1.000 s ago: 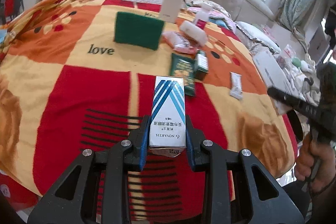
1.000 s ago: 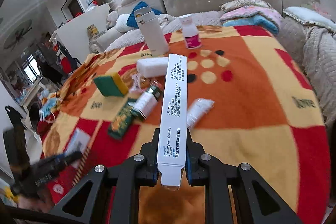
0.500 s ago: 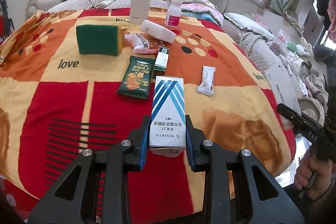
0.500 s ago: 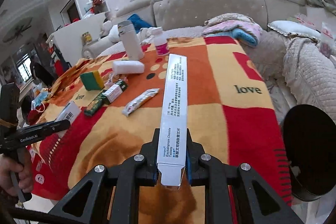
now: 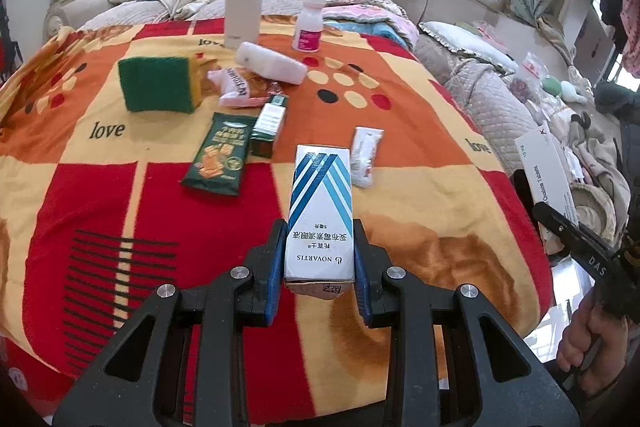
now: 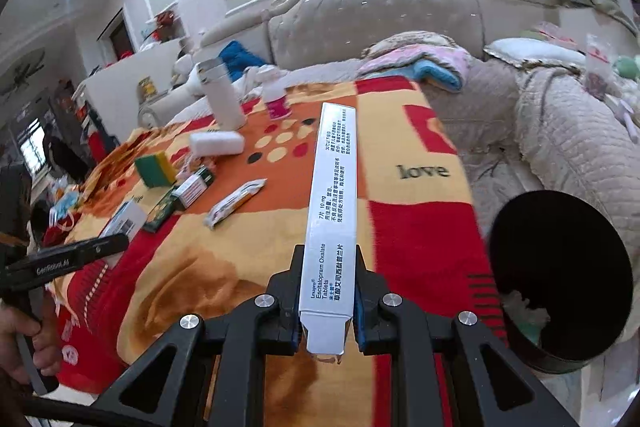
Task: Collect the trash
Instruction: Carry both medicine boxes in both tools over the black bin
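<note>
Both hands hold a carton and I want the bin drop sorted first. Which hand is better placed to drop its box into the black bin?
Right, probably. The right tool grips the long white box, and the black bin sits just beside it. The left tool, with the blue-striped box, shows no bin in its view.

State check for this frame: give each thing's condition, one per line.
left gripper: shut on blue-striped box
right gripper: shut on long white box
black bin: open, scraps inside
white flask: upright, lid on
pink-label bottle: upright, capped
green snack packet: lying flat
</note>
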